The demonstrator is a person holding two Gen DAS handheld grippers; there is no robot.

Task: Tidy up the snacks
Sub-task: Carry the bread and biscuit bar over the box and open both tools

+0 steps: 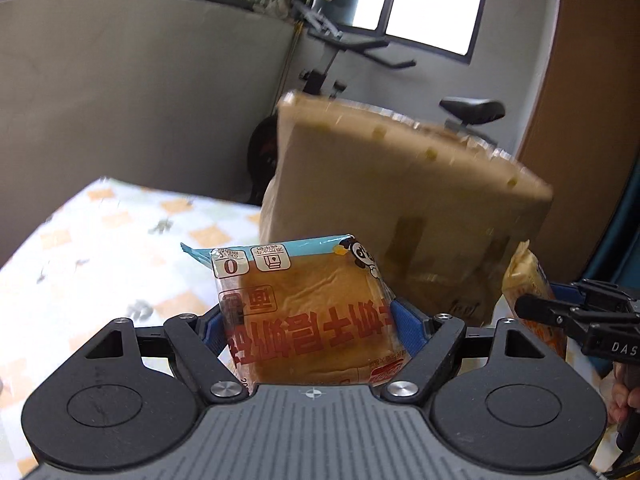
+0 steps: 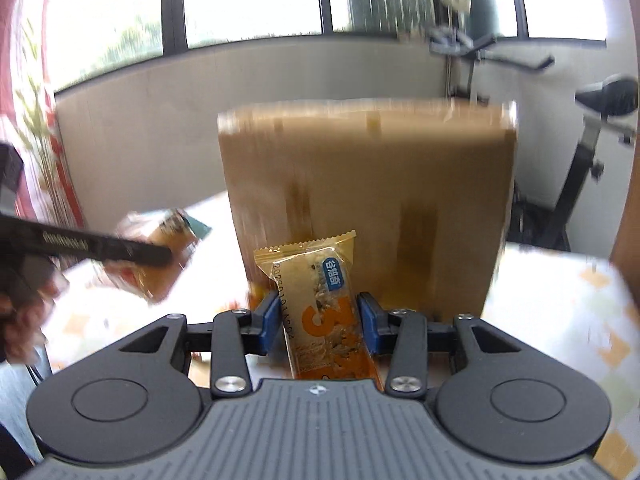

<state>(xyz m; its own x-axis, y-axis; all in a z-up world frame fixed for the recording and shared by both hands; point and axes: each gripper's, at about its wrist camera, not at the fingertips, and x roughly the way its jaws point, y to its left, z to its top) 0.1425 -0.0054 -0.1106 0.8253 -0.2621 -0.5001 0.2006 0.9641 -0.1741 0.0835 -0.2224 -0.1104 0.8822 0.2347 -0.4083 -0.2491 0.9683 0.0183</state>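
The left gripper (image 1: 310,316) has its jaws closed on a wrapped bread packet (image 1: 308,312), wide apart only because the packet is wide. The right gripper (image 2: 318,320) has its jaws closed on a slim cereal bar (image 2: 324,304) in a golden wrapper, which stands nearly upright between the blue pads. Both snacks are held above the surface (image 1: 92,248), which has a checked cloth. In front of them stands a tall brown cardboard box (image 2: 368,200). Its top edge is higher than both snacks, and it is blurred, so I cannot tell if the top is open.

The step in hand seems to be carrying both snacks to the box. To do it well, each snack should come over the rim before it goes down, so the wrapper does not catch the edge. The two grippers are near each other, so one should go first. The bar is held low on its length, so it may tilt; keep it upright and release it only when it is inside.
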